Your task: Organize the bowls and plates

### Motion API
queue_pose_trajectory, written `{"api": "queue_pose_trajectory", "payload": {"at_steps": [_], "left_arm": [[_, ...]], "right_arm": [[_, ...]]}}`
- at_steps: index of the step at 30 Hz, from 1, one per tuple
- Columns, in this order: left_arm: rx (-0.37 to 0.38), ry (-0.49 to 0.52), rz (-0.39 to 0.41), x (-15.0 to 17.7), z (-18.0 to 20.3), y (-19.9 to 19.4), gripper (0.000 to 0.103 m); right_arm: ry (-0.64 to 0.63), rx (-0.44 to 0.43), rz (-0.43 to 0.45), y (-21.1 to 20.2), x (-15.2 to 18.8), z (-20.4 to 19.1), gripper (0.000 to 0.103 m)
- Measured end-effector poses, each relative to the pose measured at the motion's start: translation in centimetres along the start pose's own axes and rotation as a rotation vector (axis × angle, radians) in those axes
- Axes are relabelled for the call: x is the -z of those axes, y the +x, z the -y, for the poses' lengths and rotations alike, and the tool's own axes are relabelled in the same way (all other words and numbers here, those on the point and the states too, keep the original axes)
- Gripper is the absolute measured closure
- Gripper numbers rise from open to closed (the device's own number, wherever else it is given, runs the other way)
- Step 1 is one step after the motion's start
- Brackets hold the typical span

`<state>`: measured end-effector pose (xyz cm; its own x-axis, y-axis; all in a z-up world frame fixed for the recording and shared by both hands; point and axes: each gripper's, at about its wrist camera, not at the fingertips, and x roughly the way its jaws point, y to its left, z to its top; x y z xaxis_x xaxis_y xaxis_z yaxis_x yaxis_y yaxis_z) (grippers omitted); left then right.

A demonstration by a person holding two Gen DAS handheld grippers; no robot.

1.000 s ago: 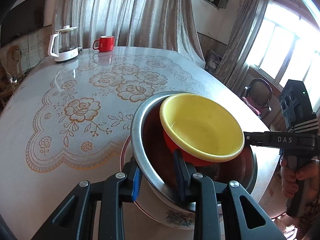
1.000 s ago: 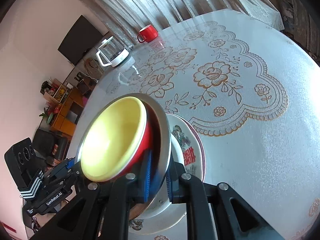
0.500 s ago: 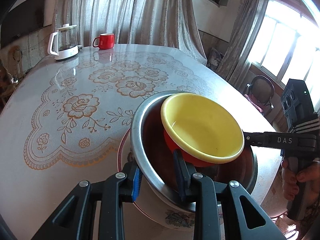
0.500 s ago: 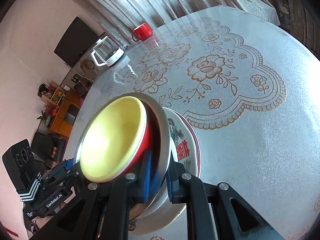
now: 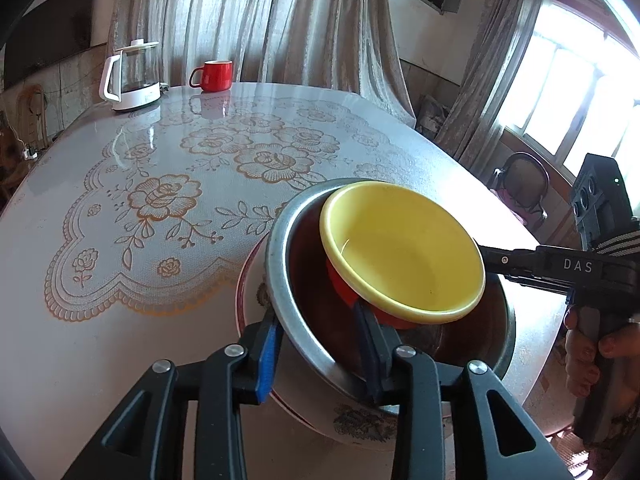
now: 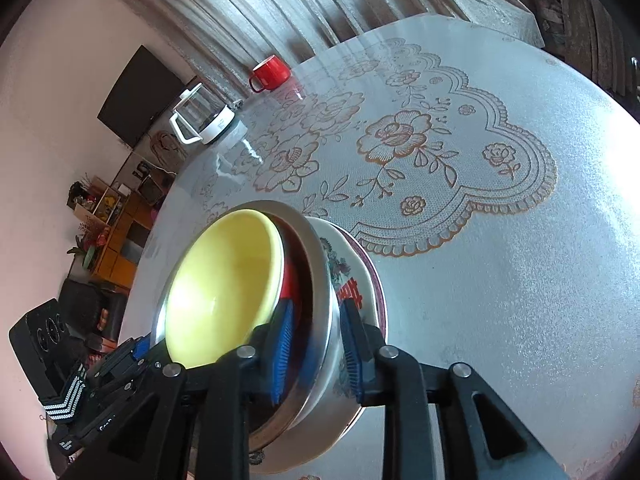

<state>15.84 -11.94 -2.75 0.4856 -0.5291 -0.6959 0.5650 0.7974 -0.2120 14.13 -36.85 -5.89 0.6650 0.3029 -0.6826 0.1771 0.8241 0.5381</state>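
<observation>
Left wrist view: left gripper (image 5: pixel 318 354) pinches the near rim of the steel bowl (image 5: pixel 288 264), one finger inside, one outside; yellow bowl (image 5: pixel 400 256) nests in a red bowl (image 5: pixel 340 284) inside it, all on a floral plate (image 5: pixel 360 426) at the table (image 5: pixel 80 340) edge; red mug (image 5: pixel 212 75) and kettle (image 5: pixel 130 76) stand far off.
Right wrist view: right gripper (image 6: pixel 318 354) clamps the steel bowl (image 6: pixel 322 280) rim likewise.

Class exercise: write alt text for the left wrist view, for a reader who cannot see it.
The left gripper clamps the near rim of a steel bowl holding a yellow bowl, stacked on a floral plate; the right gripper grips the far rim.
</observation>
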Motion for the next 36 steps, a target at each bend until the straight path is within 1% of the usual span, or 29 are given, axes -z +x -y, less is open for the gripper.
{"api": "queue_pose_trajectory", "payload": {"at_steps": [1, 3, 5, 7, 9, 11, 12, 13, 14, 15, 16, 17, 18, 19, 20, 22, 25, 29, 31, 33, 36], "left_arm": [[-0.004, -0.001, 0.004, 0.1, 0.0, -0.2, 0.046], [-0.005, -0.011, 0.015, 0.4, -0.2, -0.8, 0.036], [-0.003, -0.030, 0.024, 0.8, -0.6, -1.5, 0.030], [-0.015, -0.052, 0.035, 1.1, -1.0, -2.3, 0.019], [-0.031, -0.063, 0.053, 1.5, -1.3, -3.2, 0.015], [-0.066, -0.065, 0.066, 1.9, -1.4, -4.1, 0.008], [-0.089, -0.059, 0.069, 2.1, -1.2, -4.5, 0.003], [-0.104, -0.050, 0.071, 2.3, -1.0, -4.9, 0.001], [-0.113, -0.045, 0.075, 2.5, -0.8, -5.3, 0.001], [-0.130, -0.045, 0.080, 2.7, -0.7, -5.7, 0.000], [-0.159, -0.047, 0.091, 2.9, -0.5, -6.1, 0.000], [-0.189, -0.050, 0.104, 3.3, -0.4, -6.6, 0.000], [-0.218, -0.054, 0.113, 3.6, -0.2, -6.9, 0.000], [-0.245, -0.058, 0.115, 3.9, 0.0, -7.1, 0.000], [-0.264, -0.064, 0.111, 4.3, 0.1, -7.3, 0.000], [-0.278, -0.075, 0.094, 4.9, 0.4, -7.5, 0.000], [-0.272, -0.074, 0.080, 6.2, 1.0, -7.9, 0.000], [-0.307, -0.086, 0.076, 7.7, 1.6, -8.9, 0.000], [-0.313, -0.098, 0.092, 8.4, 1.7, -9.7, 0.000], [-0.309, -0.091, 0.106, 9.0, 1.9, -10.4, 0.000], [-0.320, -0.076, 0.119, 9.5, 2.3, -11.1, 0.000]], "right_arm": [[-0.009, 0.007, 0.015, -0.3, 0.1, -0.1, 0.078], [-0.018, 0.034, 0.036, -0.8, 0.3, -0.3, 0.074], [-0.018, 0.063, 0.058, -1.3, 0.5, -0.2, 0.071], [-0.018, 0.089, 0.082, -1.8, 0.8, 0.0, 0.069], [-0.019, 0.096, 0.111, -2.5, 1.2, 0.1, 0.068], [-0.040, 0.120, 0.145, -3.4, 1.7, -0.2, 0.065], [-0.057, 0.137, 0.164, -3.9, 2.1, -0.5, 0.064], [-0.077, 0.153, 0.186, -4.5, 2.4, -0.9, 0.061], [-0.100, 0.167, 0.207, -5.0, 2.9, -1.4, 0.060], [-0.123, 0.182, 0.227, -5.5, 3.4, -1.9, 0.056], [-0.145, 0.198, 0.249, -6.1, 4.0, -2.4, 0.049], [-0.172, 0.212, 0.271, -6.6, 4.7, -3.1, 0.045], [-0.201, 0.226, 0.290, -7.1, 5.4, -3.7, 0.037], [-0.227, 0.243, 0.307, -7.5, 6.2, -4.4, 0.033], [-0.253, 0.257, 0.321, -7.8, 7.1, -5.1, 0.031], [-0.296, 0.275, 0.330, -8.1, 8.7, -6.3, 0.025], [-0.334, 0.304, 0.318, -8.0, 10.8, -7.6, 0.024], [-0.350, 0.317, 0.308, -7.7, 13.3, -8.7, 0.024], [-0.347, 0.331, 0.313, -7.6, 14.3, -9.0, 0.023], [-0.340, 0.344, 0.323, -7.7, 15.2, -9.2, 0.023], [-0.318, 0.348, 0.312, -7.7, 16.1, -9.2, 0.023]]}}
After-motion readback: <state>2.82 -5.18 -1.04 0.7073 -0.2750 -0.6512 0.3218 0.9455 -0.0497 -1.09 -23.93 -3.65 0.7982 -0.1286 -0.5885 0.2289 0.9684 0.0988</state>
